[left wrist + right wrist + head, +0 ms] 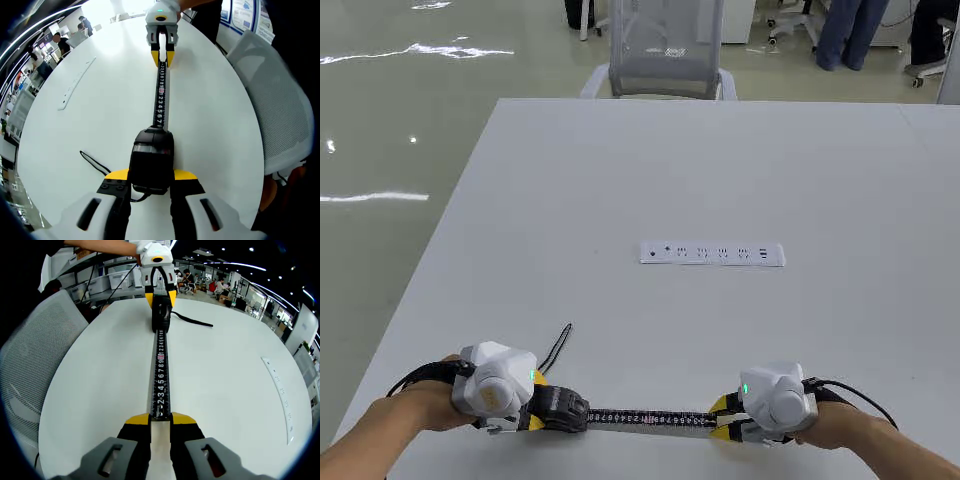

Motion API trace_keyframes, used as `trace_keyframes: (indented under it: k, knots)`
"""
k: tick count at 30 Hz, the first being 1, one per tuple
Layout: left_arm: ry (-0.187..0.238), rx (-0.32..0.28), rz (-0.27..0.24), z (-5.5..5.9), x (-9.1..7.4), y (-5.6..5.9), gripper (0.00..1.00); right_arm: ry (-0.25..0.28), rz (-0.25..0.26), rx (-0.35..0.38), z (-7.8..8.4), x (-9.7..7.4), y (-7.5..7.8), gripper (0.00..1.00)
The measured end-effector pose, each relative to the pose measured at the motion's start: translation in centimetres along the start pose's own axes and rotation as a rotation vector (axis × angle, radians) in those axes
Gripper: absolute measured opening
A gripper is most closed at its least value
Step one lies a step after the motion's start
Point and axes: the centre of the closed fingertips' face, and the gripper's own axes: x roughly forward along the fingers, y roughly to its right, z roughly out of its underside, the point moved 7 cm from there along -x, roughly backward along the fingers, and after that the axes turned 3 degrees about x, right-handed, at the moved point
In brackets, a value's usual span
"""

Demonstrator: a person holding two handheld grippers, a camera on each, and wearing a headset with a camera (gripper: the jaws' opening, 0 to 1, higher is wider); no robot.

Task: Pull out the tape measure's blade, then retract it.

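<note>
A black tape measure case [151, 161] sits clamped in my left gripper [151, 187], near the table's front edge; in the head view the case [558, 408] and left gripper [535, 405] are at lower left. Its black blade [650, 418] with white numbers runs flat and taut across to my right gripper [723, 419], which is shut on the blade's end. In the right gripper view the blade [160, 382] stretches from my right gripper [160, 421] to the case [160, 315]. A thin black wrist strap [556, 347] trails from the case onto the table.
The white table [720, 170] holds a flat white power strip [712, 254] in the middle. A grey mesh chair [665, 45] stands at the far edge. People stand and sit in the background at upper right. A mesh chair back [30, 355] is close beside the table.
</note>
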Motion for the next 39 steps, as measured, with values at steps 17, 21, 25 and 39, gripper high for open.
trace_keyframes:
  k: [17,21,25,39]
  knots:
    - [-0.001,0.001,0.001,-0.1,0.0,0.0,0.25,-0.004,0.004,0.006,0.6,-0.4,0.0,0.12]
    - [-0.001,-0.001,0.000,-0.1,0.0,0.0,0.25,-0.005,0.006,0.007,0.6,-0.6,0.0,0.12]
    - [-0.001,0.000,0.001,-0.1,0.0,0.0,0.25,-0.010,0.006,0.008,0.8,-0.6,0.0,0.12]
    - [-0.002,0.000,0.000,0.0,0.1,0.0,0.25,-0.012,0.012,0.013,1.3,-1.1,0.0,0.12]
